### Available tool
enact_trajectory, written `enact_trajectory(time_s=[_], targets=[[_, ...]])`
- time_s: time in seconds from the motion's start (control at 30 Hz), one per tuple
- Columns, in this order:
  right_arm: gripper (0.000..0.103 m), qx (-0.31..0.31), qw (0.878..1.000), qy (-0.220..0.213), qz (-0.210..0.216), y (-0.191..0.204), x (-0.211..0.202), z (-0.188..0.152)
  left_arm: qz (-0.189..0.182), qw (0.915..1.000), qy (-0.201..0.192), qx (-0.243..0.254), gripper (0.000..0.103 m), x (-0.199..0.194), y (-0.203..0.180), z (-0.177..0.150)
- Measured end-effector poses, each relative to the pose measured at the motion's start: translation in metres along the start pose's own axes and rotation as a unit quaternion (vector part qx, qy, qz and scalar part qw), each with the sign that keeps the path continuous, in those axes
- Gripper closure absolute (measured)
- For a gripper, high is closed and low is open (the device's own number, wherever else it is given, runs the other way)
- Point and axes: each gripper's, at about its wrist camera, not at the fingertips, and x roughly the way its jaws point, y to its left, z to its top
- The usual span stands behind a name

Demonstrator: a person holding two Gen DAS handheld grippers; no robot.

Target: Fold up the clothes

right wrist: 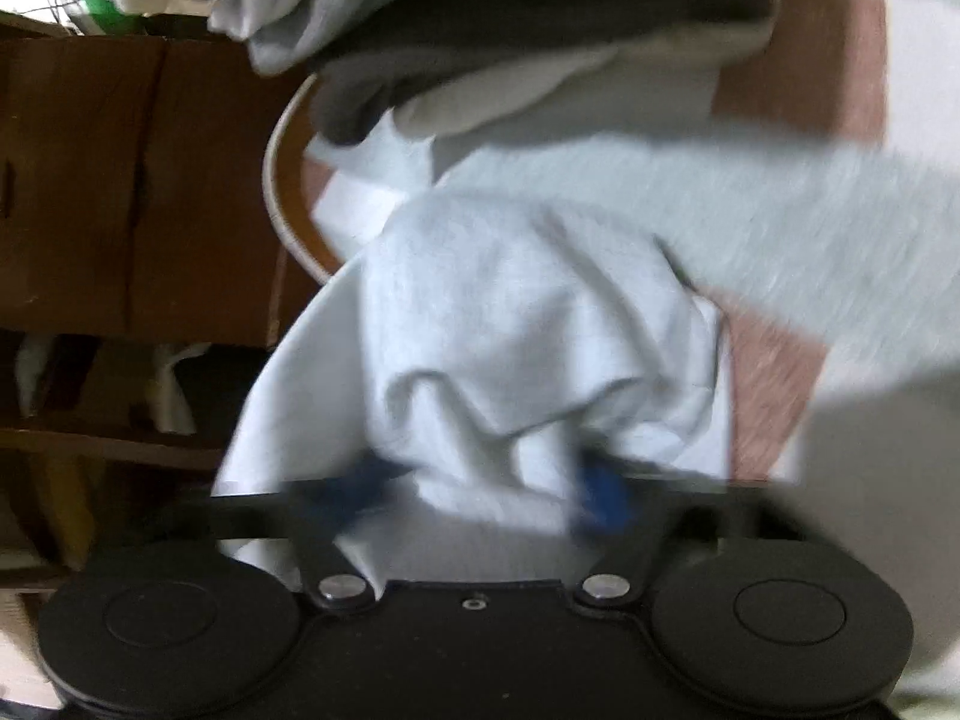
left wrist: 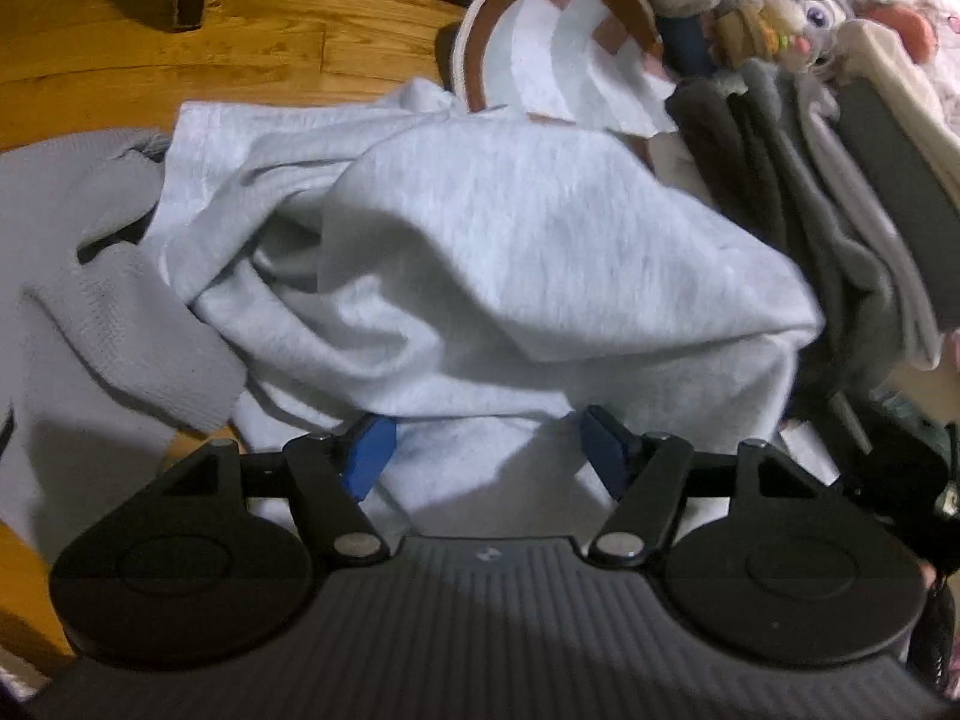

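Sweatshirt (left wrist: 480, 252) is bunching at twelve o'clock of both spread-fingered, empty grippers — left gripper (left wrist: 486, 450), right gripper (right wrist: 486, 480) — so pinching one clean edge is wisest.

Counted: two grey garments, one pale sweatshirt (left wrist: 498, 240) and one knit sweater (left wrist: 78, 312); one plush toy (left wrist: 798, 18); one round rug (left wrist: 540, 18); two grippers.

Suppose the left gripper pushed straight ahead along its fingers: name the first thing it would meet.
Most likely the light grey garment: it is bunched directly in front of the left gripper and drapes over its fingertips. The round rug lies behind it.
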Motion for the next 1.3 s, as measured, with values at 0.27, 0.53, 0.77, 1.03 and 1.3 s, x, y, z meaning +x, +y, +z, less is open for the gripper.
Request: enact_trajectory(time_s=[0.27, 0.53, 0.77, 1.03, 1.3], targets=[[0.079, 0.027, 0.995, -0.004, 0.094, 0.012, -0.058, -0.034, -0.178, 0.9772, 0.016, 0.115, 0.099, -0.028, -0.052, -0.024], [0.081, -0.051, 0.982, -0.084, 0.162, 0.065, -0.210, -0.075, -0.315, 0.9116, -0.054, 0.259, 0.103, -0.138, -0.150, -0.064], [0.082, -0.139, 0.964, -0.161, 0.156, 0.119, -0.349, -0.115, -0.392, 0.8558, -0.081, 0.328, 0.103, -0.218, -0.246, -0.112], [0.082, -0.194, 0.950, -0.209, 0.130, 0.120, -0.452, -0.133, -0.395, 0.8201, -0.088, 0.405, 0.103, -0.252, -0.328, -0.172], [0.060, -0.169, 0.948, -0.253, -0.095, 0.043, -0.483, -0.043, -0.251, 0.8143, -0.051, 0.521, 0.089, -0.131, -0.413, -0.211]])
